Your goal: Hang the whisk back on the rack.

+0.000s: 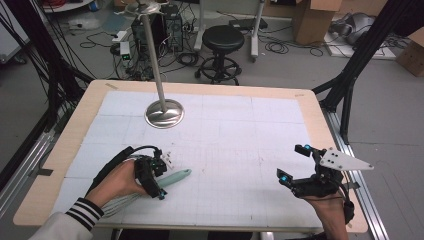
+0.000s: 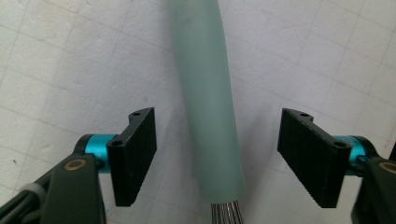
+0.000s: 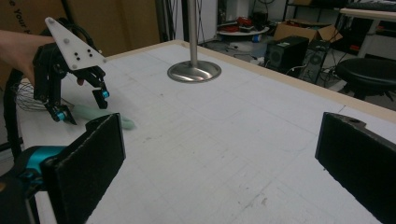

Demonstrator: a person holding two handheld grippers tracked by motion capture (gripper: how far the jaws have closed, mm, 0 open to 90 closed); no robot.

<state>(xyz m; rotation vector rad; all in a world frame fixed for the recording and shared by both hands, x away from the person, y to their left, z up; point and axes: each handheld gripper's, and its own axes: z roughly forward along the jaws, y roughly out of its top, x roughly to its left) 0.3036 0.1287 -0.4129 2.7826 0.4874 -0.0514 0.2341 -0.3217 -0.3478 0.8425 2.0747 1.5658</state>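
Item: whisk, lying flat on desk near front left edge, green handle pointing right, wires under left hand.
Left tongs: straddle handle near wire end, pads clear of it both sides, no grip yet.
Right tongs: wide open, empty, well apart at right.
Step, as judged: grasping handle.
Next: close squarely on handle, then lift.

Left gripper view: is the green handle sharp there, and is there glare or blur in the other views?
Left gripper view: whisk handle sharp, light even. High view: metal stand base shows bright reflections. Right gripper view: near black pads soft, background somewhat blurred.
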